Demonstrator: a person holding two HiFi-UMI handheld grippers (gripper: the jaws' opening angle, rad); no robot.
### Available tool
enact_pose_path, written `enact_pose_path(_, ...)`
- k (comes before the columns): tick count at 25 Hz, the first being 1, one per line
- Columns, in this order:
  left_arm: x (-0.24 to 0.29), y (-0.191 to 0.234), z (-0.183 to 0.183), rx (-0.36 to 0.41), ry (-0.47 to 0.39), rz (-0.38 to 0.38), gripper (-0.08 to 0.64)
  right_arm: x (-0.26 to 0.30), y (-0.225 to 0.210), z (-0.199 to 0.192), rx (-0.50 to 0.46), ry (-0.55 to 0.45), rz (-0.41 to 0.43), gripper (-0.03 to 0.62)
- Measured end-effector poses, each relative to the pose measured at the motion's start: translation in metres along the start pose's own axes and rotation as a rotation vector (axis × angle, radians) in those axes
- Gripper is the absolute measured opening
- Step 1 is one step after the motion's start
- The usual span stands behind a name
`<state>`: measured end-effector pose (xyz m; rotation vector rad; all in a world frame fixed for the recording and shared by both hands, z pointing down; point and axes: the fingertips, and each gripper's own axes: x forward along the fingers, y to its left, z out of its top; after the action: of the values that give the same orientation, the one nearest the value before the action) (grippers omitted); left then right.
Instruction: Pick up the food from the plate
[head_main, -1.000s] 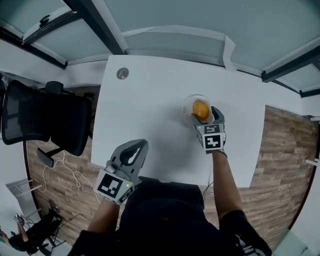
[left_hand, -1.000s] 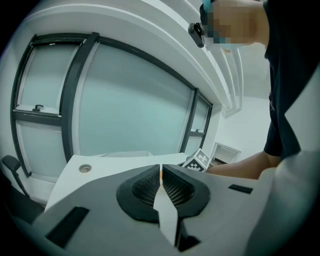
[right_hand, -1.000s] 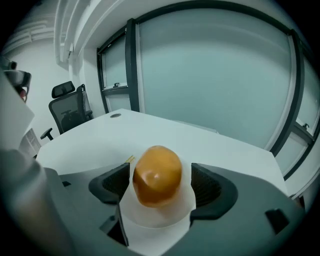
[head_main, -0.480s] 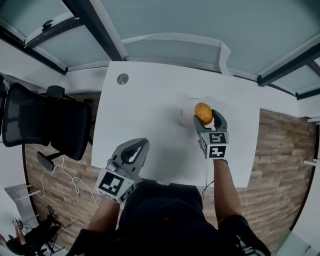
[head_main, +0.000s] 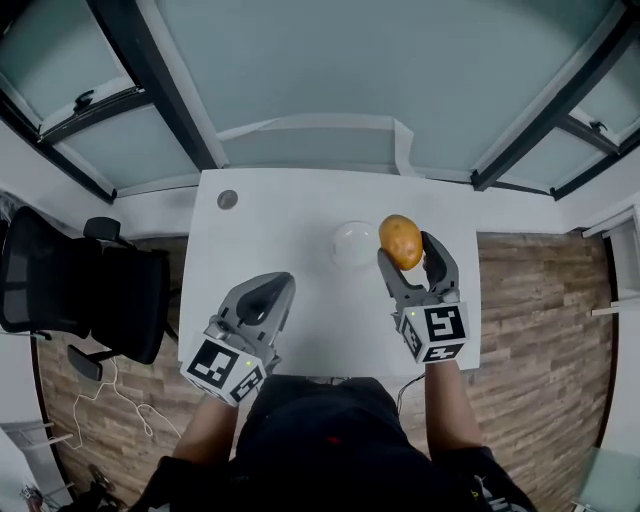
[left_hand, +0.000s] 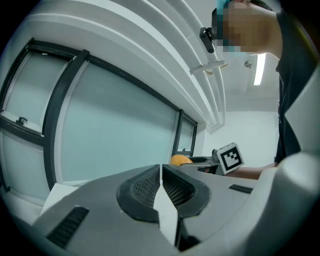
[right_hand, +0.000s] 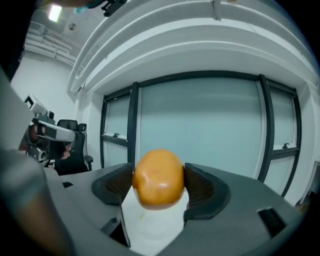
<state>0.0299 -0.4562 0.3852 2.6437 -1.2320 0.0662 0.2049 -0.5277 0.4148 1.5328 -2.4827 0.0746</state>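
Observation:
An orange-yellow, egg-shaped food (head_main: 401, 241) hangs in the air above the white table (head_main: 290, 230), just right of a small white plate (head_main: 352, 243). My right gripper (head_main: 406, 254) is shut on it, a pad pressing each side. In the right gripper view the food (right_hand: 159, 178) fills the gap between the jaws, with the plate (right_hand: 152, 225) on the table below it. My left gripper (head_main: 268, 292) rests over the table's near left part, jaws shut on nothing. Its own view shows the pads meeting (left_hand: 161, 186) and the food (left_hand: 180, 159) far off.
A round grey grommet (head_main: 228, 199) sits in the table's far left corner. A black office chair (head_main: 80, 290) stands left of the table on the wooden floor. Large glass panes with dark frames (head_main: 300, 70) run behind the table.
My right gripper has lifted the food off the plate and carried it right and toward me. The plate now lies bare. The left gripper has stayed put.

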Motion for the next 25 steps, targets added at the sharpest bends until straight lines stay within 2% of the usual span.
enact_pose_path(4, -0.005, -0.008, 0.021, 0.055, -0.039, -0.006, 0.034, -0.044, 0.006, 0.043, -0.023, -0.086, -0.027, 0.341)
enact_pose_path(8, -0.002, -0.012, 0.039, 0.088, -0.080, -0.020, 0.035, -0.072, 0.005, 0.066, -0.053, -0.140, -0.061, 0.341)
enact_pose_path(16, 0.006, -0.031, 0.059, 0.148, -0.105, -0.052, 0.034, -0.103, -0.009, 0.083, -0.075, -0.172, -0.116, 0.341)
enact_pose_path(25, 0.005, -0.042, 0.061, 0.169, -0.108, -0.063, 0.034, -0.111, -0.009, 0.087, -0.101, -0.174, -0.122, 0.341)
